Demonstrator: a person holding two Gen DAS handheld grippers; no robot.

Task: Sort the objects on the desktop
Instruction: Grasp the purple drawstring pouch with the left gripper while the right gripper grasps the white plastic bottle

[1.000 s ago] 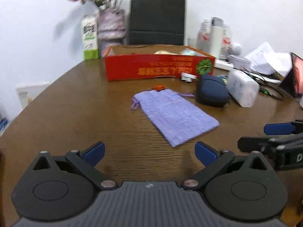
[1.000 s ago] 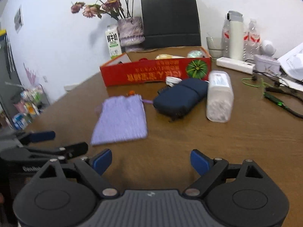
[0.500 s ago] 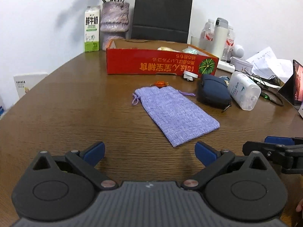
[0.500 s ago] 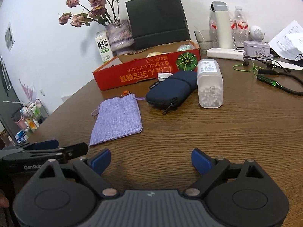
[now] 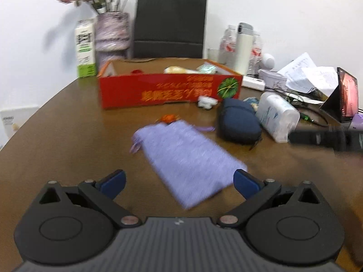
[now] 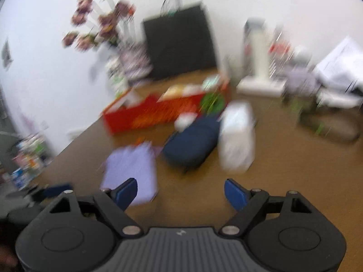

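left gripper (image 5: pixel 178 179) jaws wide, empty, aimed at pouch (image 5: pixel 186 156) | right gripper (image 6: pixel 180 190) jaws wide, empty | pouch flat on desk (image 5: pixel 68 136) before red box (image 5: pixel 168 90), case (image 5: pixel 238 122) right of pouch | box likely the sorting bin

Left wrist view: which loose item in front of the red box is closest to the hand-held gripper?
The purple fabric pouch; the navy case and white container lie farther back.

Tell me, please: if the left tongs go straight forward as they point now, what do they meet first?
Probably the purple fabric pouch: its near corner lies just ahead of the open left tongs, on the table. Depth is uncertain.
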